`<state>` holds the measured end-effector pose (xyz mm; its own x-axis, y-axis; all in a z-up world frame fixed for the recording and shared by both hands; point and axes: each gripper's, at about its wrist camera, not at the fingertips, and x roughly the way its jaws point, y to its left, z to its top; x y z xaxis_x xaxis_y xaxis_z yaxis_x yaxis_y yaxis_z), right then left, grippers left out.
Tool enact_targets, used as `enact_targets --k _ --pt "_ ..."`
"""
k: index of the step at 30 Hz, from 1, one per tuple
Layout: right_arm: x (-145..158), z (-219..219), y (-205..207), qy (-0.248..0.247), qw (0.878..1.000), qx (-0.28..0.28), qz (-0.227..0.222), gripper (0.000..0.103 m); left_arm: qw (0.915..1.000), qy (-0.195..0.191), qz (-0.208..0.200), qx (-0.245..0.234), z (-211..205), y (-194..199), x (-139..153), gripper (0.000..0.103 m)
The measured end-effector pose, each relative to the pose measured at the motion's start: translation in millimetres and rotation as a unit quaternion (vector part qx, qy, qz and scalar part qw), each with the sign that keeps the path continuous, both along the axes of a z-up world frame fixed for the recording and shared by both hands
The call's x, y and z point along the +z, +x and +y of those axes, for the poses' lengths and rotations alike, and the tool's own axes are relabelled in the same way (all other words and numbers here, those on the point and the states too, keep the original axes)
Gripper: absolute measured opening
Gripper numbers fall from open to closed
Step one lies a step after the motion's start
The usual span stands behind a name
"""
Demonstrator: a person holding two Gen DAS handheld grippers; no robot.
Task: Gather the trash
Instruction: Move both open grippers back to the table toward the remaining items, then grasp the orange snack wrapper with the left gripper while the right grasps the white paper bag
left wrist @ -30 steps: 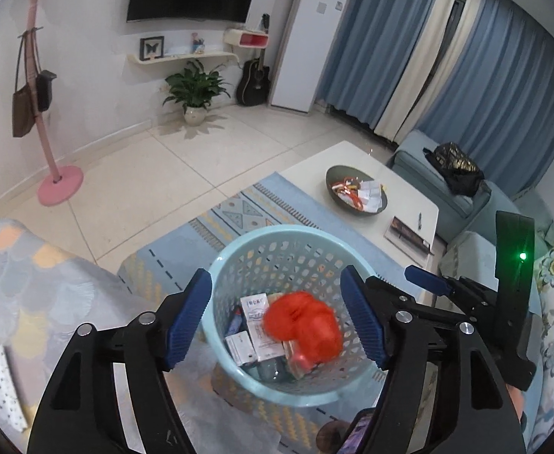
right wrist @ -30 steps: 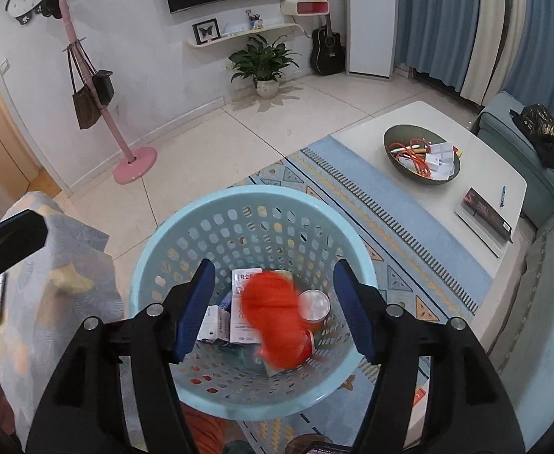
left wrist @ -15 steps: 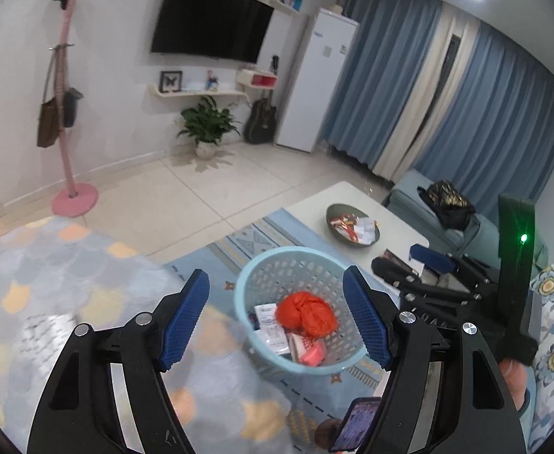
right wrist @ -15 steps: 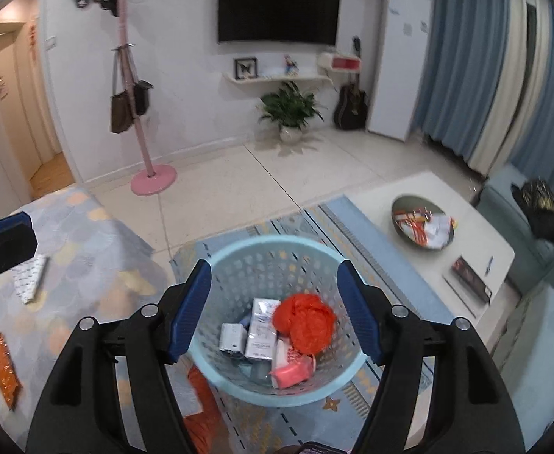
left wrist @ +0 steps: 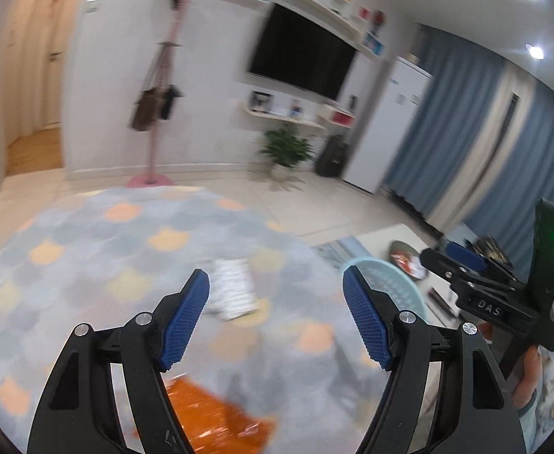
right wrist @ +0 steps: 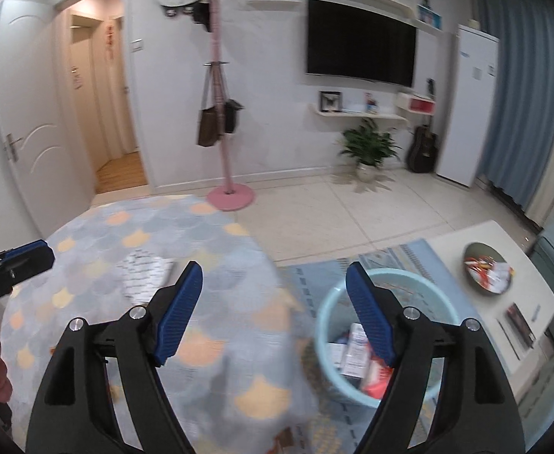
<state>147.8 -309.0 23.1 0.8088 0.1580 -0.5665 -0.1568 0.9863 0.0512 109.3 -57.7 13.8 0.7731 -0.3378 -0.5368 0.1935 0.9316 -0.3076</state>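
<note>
the left gripper (left wrist: 276, 316) was spread wide and held nothing, over a scale-patterned cloth (left wrist: 87, 265). a white printed wrapper (left wrist: 235, 293) lay on the cloth just beyond its fingertips, and an orange foil wrapper (left wrist: 216, 420) lay nearer, partly under the left finger. the right gripper (right wrist: 275, 312) was spread wide and empty too. the light blue basket (right wrist: 328, 325) stood on the floor to the right of the cloth, with boxes and red scraps inside, near a white table (right wrist: 542, 287) carrying a dark bowl (right wrist: 470, 255)
</note>
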Motion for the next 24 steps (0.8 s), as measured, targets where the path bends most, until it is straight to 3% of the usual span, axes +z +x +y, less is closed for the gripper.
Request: enact_targets --k 6,9,12,19,24 --pt "-38 50 7 0.026 0.999 0.033 0.030 0.079 0.9979 -0.021 0.031 0.053 60 -19 -27 0.078" --pt "-56 65 8 0.034 0.997 0.047 0.052 0.079 0.9967 -0.025 0.057 0.053 71 -32 -50 0.078" --pt "-72 75 6 0.034 0.996 0.046 0.063 0.079 0.9954 -0.012 0.081 0.049 64 -46 -72 0.078" --pt "-102 68 15 0.056 0.994 0.027 0.087 0.079 0.9966 0.021 0.079 0.013 20 -83 -99 0.078" --pt "-105 69 15 0.045 0.995 0.026 0.087 0.079 0.9941 0.047 0.094 0.028 13 -82 -118 0.083"
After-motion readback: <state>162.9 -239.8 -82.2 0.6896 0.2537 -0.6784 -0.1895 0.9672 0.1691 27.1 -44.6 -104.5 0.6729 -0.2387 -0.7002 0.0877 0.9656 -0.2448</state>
